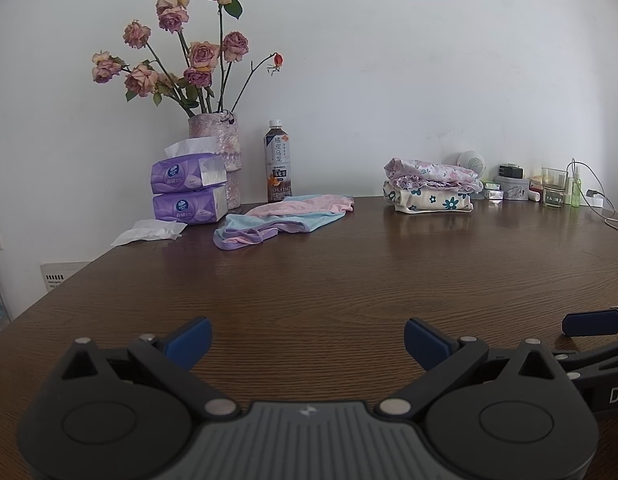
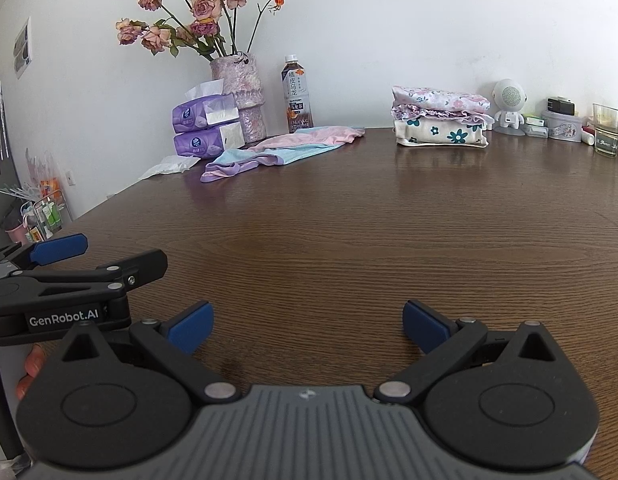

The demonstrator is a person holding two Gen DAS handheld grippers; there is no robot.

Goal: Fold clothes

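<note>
A loose pastel garment [image 1: 283, 216] [image 2: 283, 146], pink, blue and lilac, lies crumpled at the far left of the brown table [image 1: 329, 280] [image 2: 349, 220]. A stack of folded floral clothes [image 1: 433, 186] [image 2: 441, 118] sits at the far right by the wall. My left gripper [image 1: 308, 342] hovers open over the near table edge, nothing between its blue pads. My right gripper [image 2: 308, 326] is open too, equally low and near, also with nothing in it. In the right wrist view the left gripper [image 2: 77, 258] shows from the side at the left.
Against the wall stand a vase of dried roses [image 1: 219, 148], two purple tissue packs [image 1: 187, 188], a loose tissue [image 1: 149, 232] and a tea bottle [image 1: 278, 162]. A small white speaker [image 2: 509, 106], tins, a glass [image 2: 608, 130] and a cable [image 1: 605, 200] crowd the far right corner.
</note>
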